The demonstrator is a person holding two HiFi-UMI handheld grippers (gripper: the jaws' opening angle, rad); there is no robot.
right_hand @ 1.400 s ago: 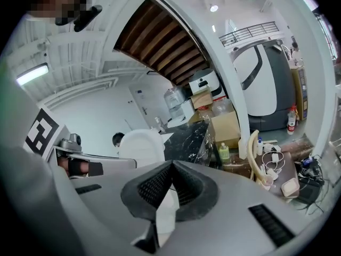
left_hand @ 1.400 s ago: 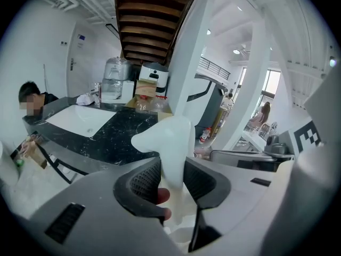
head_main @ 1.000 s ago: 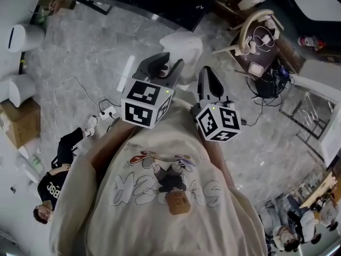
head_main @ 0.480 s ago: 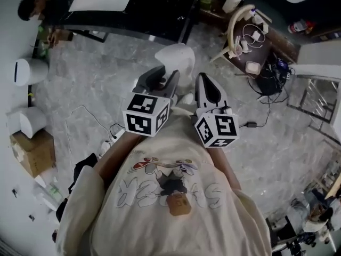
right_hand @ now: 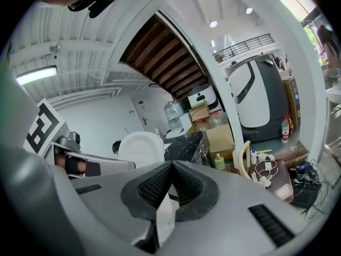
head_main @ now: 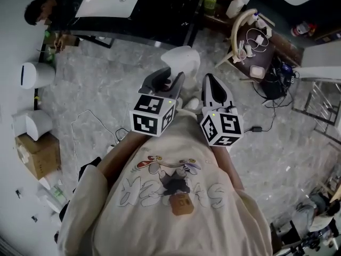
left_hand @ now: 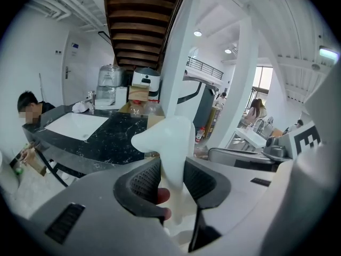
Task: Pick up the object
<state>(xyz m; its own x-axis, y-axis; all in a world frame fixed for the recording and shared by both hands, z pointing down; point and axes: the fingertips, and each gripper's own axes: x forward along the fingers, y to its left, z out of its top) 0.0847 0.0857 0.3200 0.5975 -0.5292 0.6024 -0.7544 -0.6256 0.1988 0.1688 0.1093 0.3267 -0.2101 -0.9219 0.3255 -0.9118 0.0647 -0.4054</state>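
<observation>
One white object (head_main: 181, 62): up in the air in front of the person's chest, over the grey stone floor (head_main: 101, 73), not resting on anything. It's a smooth, glossy lump with a rounded top, and most of it sticks out past the pads.
Slip risk: I'd say this is the main worry. The surface looks slick and the grip is low on the body, so a tilt or a quick swing could let it rotate or slide out.
Drop risk: if it goes, it lands on hard floor with nothing to catch it.
Bump risk: the two claws sit just beside each other, so a nudge from the right one could knock the object loose.
Left claw (left_hand: 171, 181): partly closed, both ribbed pads pressed on the white object (left_hand: 173, 143), one on each side. Something reddish shows low between the pads; can't tell what it is.
Right claw (right_hand: 171, 169): pads pressed together at the tips, nothing pinched as far as I can see. A pale strip shows below them, can't tell what it is.
Black table (head_main: 160, 9): well apart, ahead of the person, with a white basin set in it.
</observation>
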